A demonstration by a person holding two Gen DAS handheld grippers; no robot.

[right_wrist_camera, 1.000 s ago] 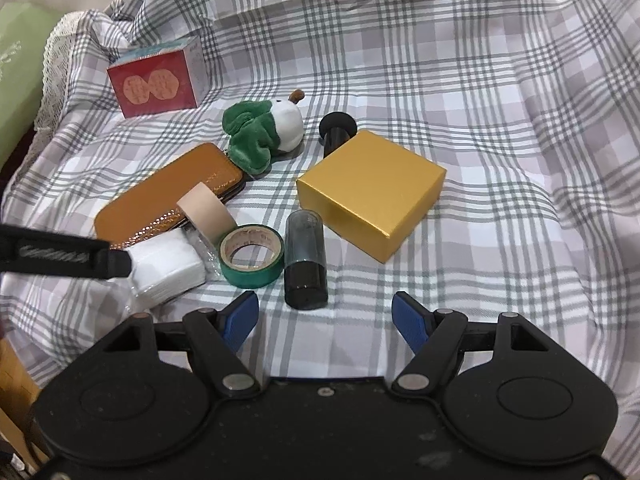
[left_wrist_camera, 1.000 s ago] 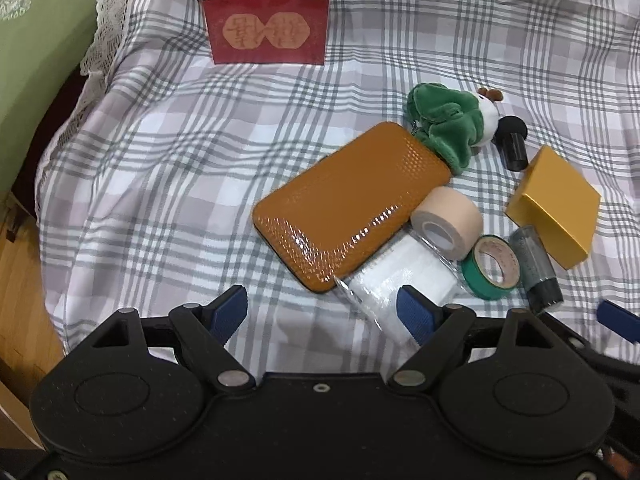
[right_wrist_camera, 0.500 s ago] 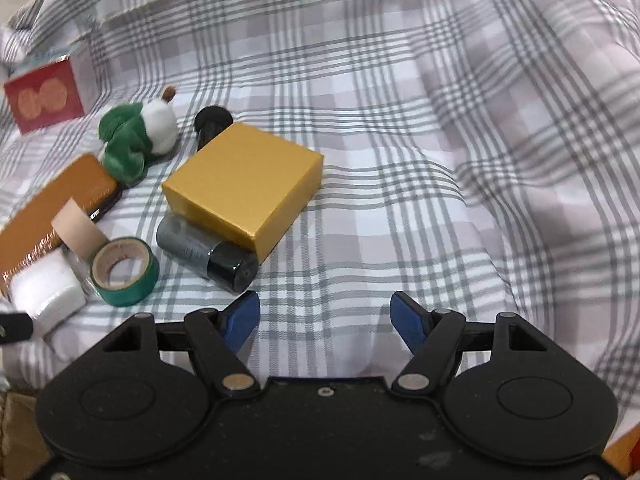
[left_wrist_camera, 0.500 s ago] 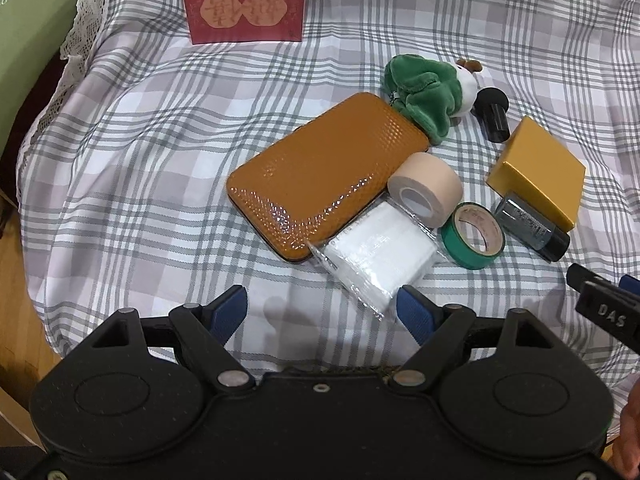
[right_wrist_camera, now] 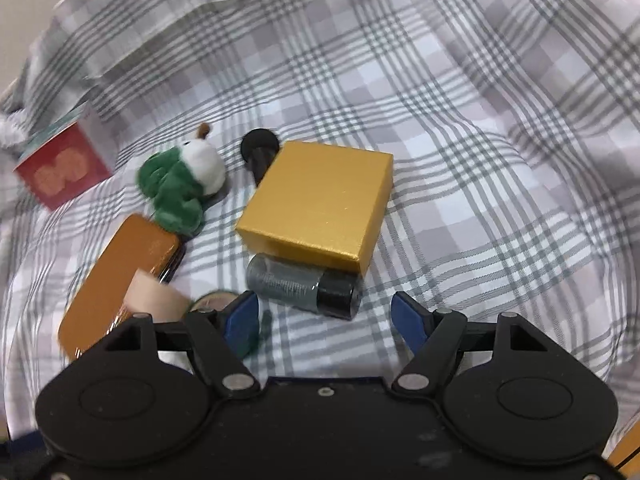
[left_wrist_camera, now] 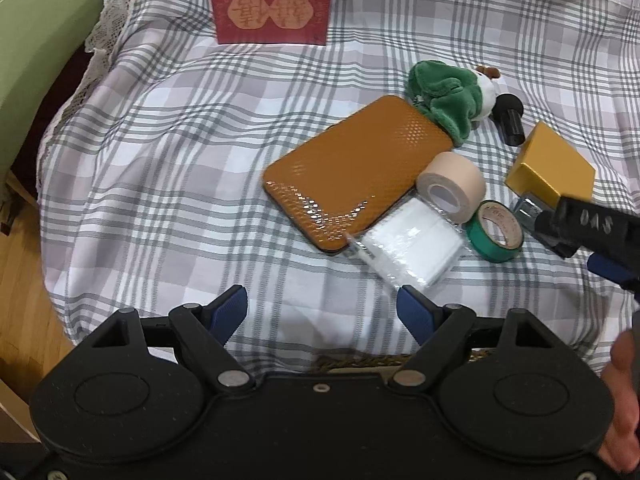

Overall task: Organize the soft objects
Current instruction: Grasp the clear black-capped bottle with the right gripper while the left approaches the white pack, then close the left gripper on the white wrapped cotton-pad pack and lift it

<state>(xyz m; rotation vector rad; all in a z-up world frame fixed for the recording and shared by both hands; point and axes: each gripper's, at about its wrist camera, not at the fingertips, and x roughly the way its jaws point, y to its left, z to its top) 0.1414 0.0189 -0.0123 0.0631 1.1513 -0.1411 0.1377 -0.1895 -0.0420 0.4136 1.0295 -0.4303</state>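
Blue-padded fingers of the left hand-held gripper [left_wrist_camera: 320, 306] are standing spread over bare checked cloth [left_wrist_camera: 168, 152], gripping nothing. Just beyond its right pad a white packet [left_wrist_camera: 412, 246] is lying, touching a brown case [left_wrist_camera: 356, 176] and a beige tape roll [left_wrist_camera: 452, 186]; a green tape roll [left_wrist_camera: 496, 232] is sitting just beside them. Farther out, a green-and-white plush [left_wrist_camera: 452, 90] is resting at the case's far corner. A red box [left_wrist_camera: 272, 10] is standing well apart at the back.

The right hand-held gripper [right_wrist_camera: 324, 316] is also spread with nothing between its pads, its jaws having just been opening. A grey-and-black cylinder [right_wrist_camera: 300, 286] is lying just ahead of it against a gold box [right_wrist_camera: 320, 204]. A black knob [right_wrist_camera: 260, 148] is peeking from behind that box, near the plush.
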